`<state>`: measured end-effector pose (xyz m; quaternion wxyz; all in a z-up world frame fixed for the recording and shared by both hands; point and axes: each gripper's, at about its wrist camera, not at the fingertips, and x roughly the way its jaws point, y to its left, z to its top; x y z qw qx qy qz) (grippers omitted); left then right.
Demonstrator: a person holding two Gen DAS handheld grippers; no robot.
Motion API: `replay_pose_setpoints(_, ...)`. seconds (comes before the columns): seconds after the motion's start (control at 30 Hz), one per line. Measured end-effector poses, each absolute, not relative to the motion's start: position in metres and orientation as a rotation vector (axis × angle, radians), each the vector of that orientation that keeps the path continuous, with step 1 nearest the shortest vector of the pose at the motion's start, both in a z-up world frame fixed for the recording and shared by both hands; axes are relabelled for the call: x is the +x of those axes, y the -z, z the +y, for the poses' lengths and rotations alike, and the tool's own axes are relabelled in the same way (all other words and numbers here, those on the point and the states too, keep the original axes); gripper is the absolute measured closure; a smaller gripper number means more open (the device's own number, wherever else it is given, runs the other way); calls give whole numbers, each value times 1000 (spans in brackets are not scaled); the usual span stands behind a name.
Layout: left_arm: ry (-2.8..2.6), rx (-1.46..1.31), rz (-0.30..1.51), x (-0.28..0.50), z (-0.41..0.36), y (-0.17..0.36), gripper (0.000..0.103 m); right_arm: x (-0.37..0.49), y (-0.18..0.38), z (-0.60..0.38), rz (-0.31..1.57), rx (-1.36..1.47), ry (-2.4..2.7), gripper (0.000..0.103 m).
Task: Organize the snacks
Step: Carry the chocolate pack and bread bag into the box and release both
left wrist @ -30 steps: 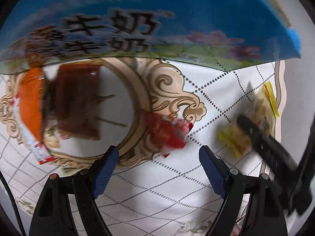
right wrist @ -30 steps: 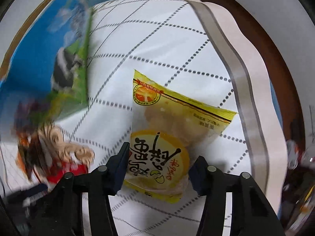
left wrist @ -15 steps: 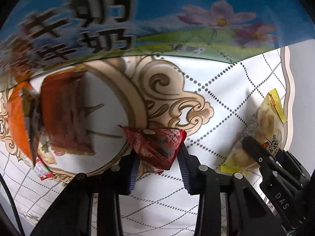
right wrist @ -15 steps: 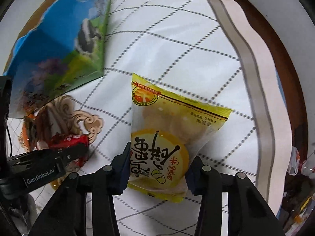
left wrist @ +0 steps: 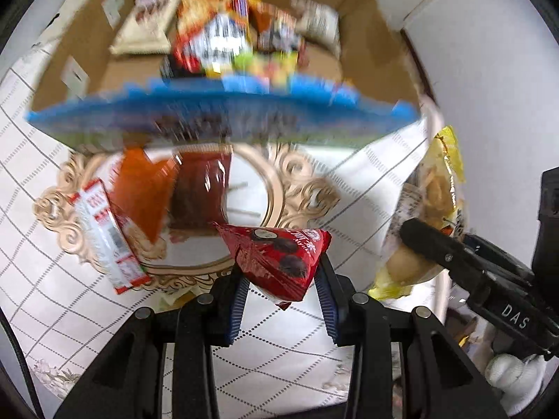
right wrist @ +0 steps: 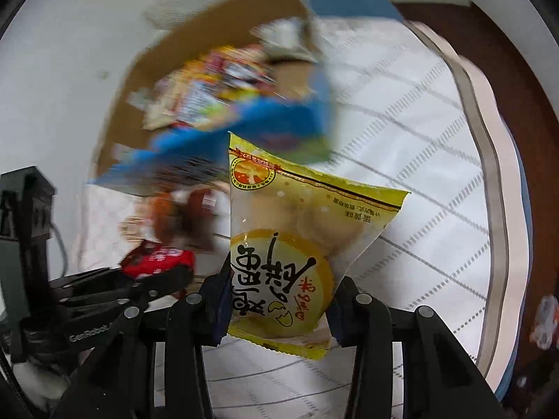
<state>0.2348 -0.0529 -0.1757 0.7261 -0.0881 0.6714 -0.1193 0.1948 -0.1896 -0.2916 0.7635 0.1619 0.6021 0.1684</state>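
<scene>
My left gripper [left wrist: 281, 288] is shut on a red snack packet [left wrist: 279, 258] and holds it above the white tablecloth [left wrist: 70, 314]. My right gripper [right wrist: 277, 309] is shut on a yellow egg-pastry packet [right wrist: 297, 244], also lifted off the cloth. In the left wrist view the right gripper [left wrist: 415, 234] shows at the right edge with the yellow packet [left wrist: 436, 192]. In the right wrist view the left gripper [right wrist: 164, 279] with the red packet [right wrist: 157, 258] sits low on the left. A cardboard box [left wrist: 367, 35] with a blue printed front stands beyond, holding several snacks.
An orange packet [left wrist: 139, 192], a dark brown packet [left wrist: 199, 188] and a red-and-white wrapper [left wrist: 101, 230] lie on the cloth's gold medallion in front of the box. The dark table edge [right wrist: 524, 104] curves along the right. Small items [right wrist: 545, 317] lie past that edge.
The left gripper closed on the red packet, the right tightened on the yellow one, and both lifted them off the cloth. The inside of the box has come into view.
</scene>
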Motion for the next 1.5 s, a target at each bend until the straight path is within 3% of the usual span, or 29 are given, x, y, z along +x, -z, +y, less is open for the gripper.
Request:
replay_pose_setpoints(0.2,253,-194,1355,273,-14,105,69,238,209,-157,1196,316,-501,57)
replay_pose_setpoints(0.37,168,-154,1336,322,15,95,69,295,188,-113,1159,234,-539,57)
replay_pose_setpoints(0.63,41,-69,1448,389,58,135,69,364,230,-56,1266,157,-563,57)
replay_pose_setpoints(0.93,-5,-18,1529,407,66,179,66,384,289,-26,1402,148,-591,57)
replay_pose_setpoints(1.0,-27,-5,1529,409,68,183,64,387,302,-19,1462,143,-616,54)
replay_pose_setpoints(1.03,-34,-7,1530,410,70,185,60,390,309,-16,1508,137,-615,42)
replay_pose_setpoints(1.07,-42,-17,1536,411,73,187,57,391,316,-15,1526,125,-605,21)
replay_pose_setpoints(1.1,-44,-26,1539,412,74,189,57,392,319,-15,1524,102,-594,13)
replay_pose_setpoints(1.23,-40,-37,1533,412,76,191,54,396,324,-28,1536,145,-568,12)
replay_pose_setpoints(1.33,-34,-40,1523,411,75,190,44,396,320,-43,1513,140,-518,12)
replay_pose_setpoints(1.5,-26,-67,1494,400,69,185,43,387,308,-68,1458,130,-413,12)
